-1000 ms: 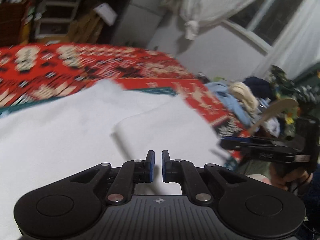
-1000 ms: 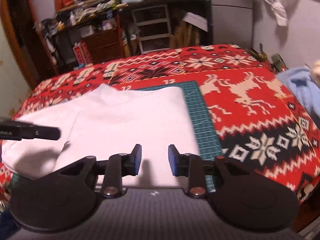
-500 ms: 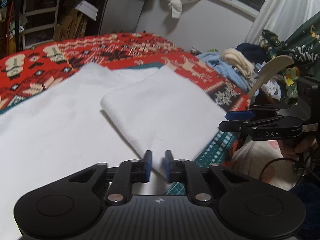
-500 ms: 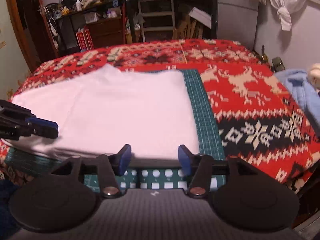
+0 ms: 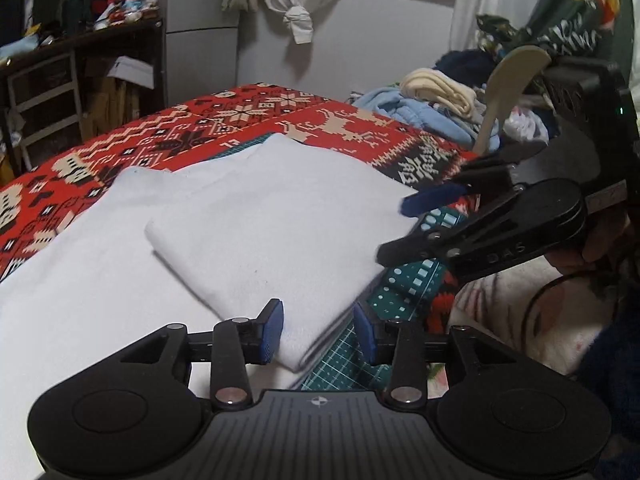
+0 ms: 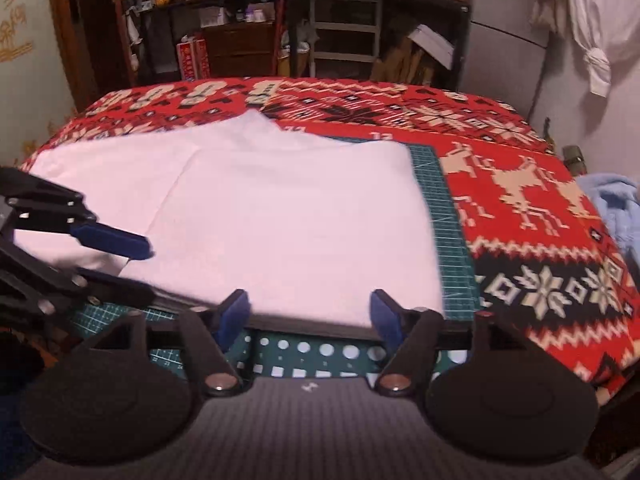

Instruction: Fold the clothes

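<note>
Both grippers spread wide and empty, left gripper (image 5: 318,330) and right gripper (image 6: 310,316) lined up at near hem of half-folded white garment (image 6: 288,216) on green cutting mat (image 6: 452,240), likely to pinch it for next fold.

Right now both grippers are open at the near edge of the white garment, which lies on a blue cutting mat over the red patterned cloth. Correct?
Not quite: the cutting mat is green, as the right wrist view shows. The rest stands: left gripper and right gripper are open at the white garment, over the red patterned cloth.
</note>
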A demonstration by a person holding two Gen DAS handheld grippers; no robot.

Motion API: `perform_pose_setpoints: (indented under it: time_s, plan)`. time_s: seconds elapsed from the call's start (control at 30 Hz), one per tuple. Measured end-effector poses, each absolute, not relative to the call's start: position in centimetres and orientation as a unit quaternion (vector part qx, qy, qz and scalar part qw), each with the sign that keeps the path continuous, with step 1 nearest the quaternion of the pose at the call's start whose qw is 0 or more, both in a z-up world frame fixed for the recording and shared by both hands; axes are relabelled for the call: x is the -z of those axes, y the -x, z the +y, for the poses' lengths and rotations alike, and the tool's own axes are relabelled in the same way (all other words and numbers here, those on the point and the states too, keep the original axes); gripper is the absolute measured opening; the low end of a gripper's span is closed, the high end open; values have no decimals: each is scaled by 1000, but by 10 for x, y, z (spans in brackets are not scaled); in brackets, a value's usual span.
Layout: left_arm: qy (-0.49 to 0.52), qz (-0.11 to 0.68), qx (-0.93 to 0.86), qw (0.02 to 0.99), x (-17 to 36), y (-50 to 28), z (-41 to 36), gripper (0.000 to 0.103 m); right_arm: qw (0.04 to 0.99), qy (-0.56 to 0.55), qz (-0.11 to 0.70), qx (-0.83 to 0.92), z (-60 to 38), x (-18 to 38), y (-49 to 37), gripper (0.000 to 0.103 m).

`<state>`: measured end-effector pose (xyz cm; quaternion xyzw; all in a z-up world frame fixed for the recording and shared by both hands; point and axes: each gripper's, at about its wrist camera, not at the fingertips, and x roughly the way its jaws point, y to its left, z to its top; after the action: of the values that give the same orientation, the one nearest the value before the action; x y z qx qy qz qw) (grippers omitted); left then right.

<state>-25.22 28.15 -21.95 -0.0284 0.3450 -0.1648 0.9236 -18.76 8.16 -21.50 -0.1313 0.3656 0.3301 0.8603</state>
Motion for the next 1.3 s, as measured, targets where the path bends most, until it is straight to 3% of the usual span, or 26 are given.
perform_pose_setpoints:
  time_s: [0.03,0.1,0.13,0.27,0.53,0.73,0.9,1.0,1.1,1.13,1.17,1.2,1.23,1.27,1.3]
  plan:
    - [47,336,164,926,212,253,287,40,862,127,365,-328,79,210,187,85]
    - [61,326,153,931,198,250,293,58,864,116,365,-326,76,199,181,98]
    - [59,321,144,934,192,247,295,69,864,111,365,-328,76,195,178,101]
    - [31,322,122,938,183,228,298,86,864,117,366,-326,84,182,164,102]
    - [-42,326,-3,945,165,210,291,92,891,179,322,-266,106,158,152,103]
    - [-116,279,-14,953,150,220,278,95,877,201,325,-292,114,141,146,103]
    - [-51,334,-45,940,152,199,284,97,877,165,366,-264,119,145,126,103]
    - [8,365,-14,931,156,184,292,88,868,140,392,-270,117,153,108,102]
    - [60,375,1,925,160,170,300,85,869,130,390,-274,117,159,95,102]
    - [72,382,5,921,164,163,301,77,871,130,386,-275,118,160,91,100]
    - [84,390,7,917,168,158,303,61,872,128,382,-276,119,162,88,94]
    - [97,399,12,912,172,152,304,52,871,125,382,-281,121,164,84,81]
    - [114,409,19,905,178,147,306,31,867,124,386,-289,124,168,79,72]
    - [132,419,27,898,183,142,309,10,863,124,391,-295,127,172,74,50]
    - [147,426,28,892,189,139,311,4,858,126,396,-300,130,177,70,28]
